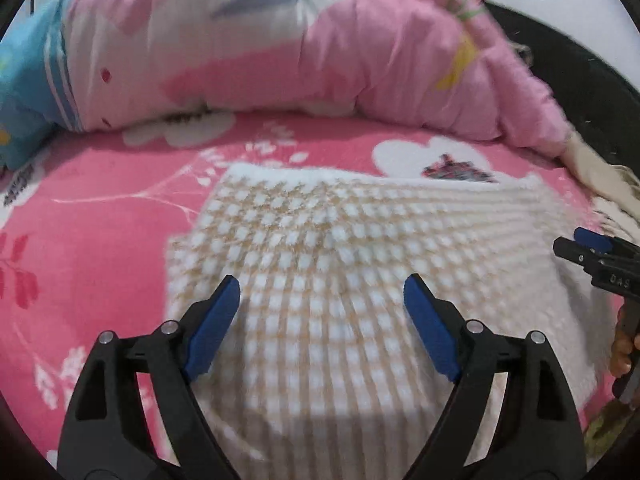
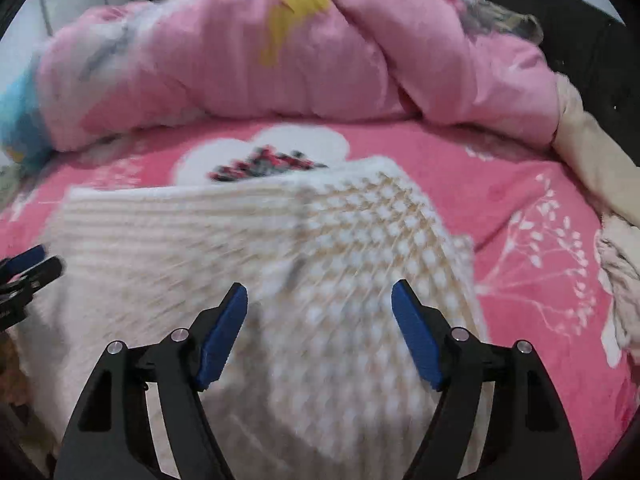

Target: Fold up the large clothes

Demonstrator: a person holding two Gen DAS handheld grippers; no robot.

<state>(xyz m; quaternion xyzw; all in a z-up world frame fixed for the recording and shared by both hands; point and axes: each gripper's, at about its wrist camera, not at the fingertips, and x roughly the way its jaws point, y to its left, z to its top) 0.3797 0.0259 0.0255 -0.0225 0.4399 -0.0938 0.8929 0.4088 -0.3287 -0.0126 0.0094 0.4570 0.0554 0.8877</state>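
A fuzzy white-and-beige checked garment [image 1: 340, 260] lies folded into a rough rectangle on the pink floral bed sheet [image 1: 100, 232]. It also shows in the right wrist view [image 2: 280, 248]. My left gripper [image 1: 322, 300] is open and empty, hovering over the garment's near left part. My right gripper [image 2: 319, 308] is open and empty over the garment's near right part. The right gripper shows at the right edge of the left wrist view [image 1: 588, 252]; the left gripper shows at the left edge of the right wrist view [image 2: 32, 268].
A bulky pink quilt [image 1: 280, 48] is heaped along the far side of the bed [image 2: 520, 168]. A blue pillow [image 1: 28, 92] lies far left. Cream cloth [image 2: 592, 160] is bunched at the right, with a dark headboard [image 1: 580, 92] behind it.
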